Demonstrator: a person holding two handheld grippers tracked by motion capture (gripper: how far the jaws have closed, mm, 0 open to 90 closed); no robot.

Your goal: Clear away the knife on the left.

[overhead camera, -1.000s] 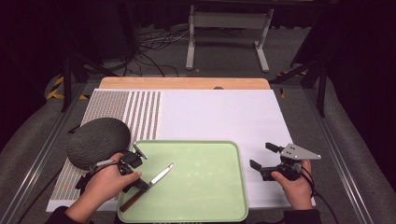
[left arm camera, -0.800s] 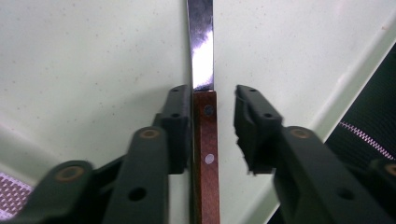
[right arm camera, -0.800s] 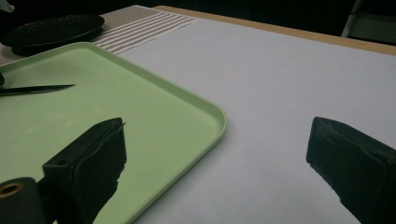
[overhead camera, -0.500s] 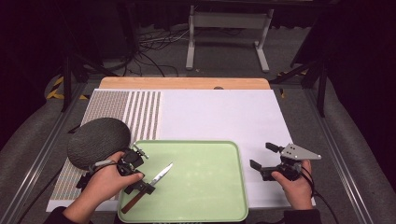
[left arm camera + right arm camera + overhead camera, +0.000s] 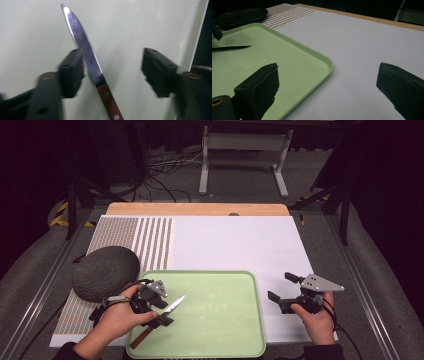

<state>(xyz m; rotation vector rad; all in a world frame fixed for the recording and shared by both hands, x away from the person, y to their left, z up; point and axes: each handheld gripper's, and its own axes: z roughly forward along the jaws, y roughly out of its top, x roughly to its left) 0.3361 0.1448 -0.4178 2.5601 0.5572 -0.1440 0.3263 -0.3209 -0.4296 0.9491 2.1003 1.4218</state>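
The knife [image 5: 86, 57] is lying on the green tray [image 5: 225, 320] near its left edge. The left claw [image 5: 157, 307] is straddling the knife, jaws spread, one jaw touching the blade. The right claw [image 5: 286, 290] is idling spread beside the tray's right edge. A grasp appears not yet made.

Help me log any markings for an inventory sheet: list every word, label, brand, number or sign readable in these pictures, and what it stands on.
None can be read: the knife, the green tray, the dark plate, the mat and both grippers show no text.
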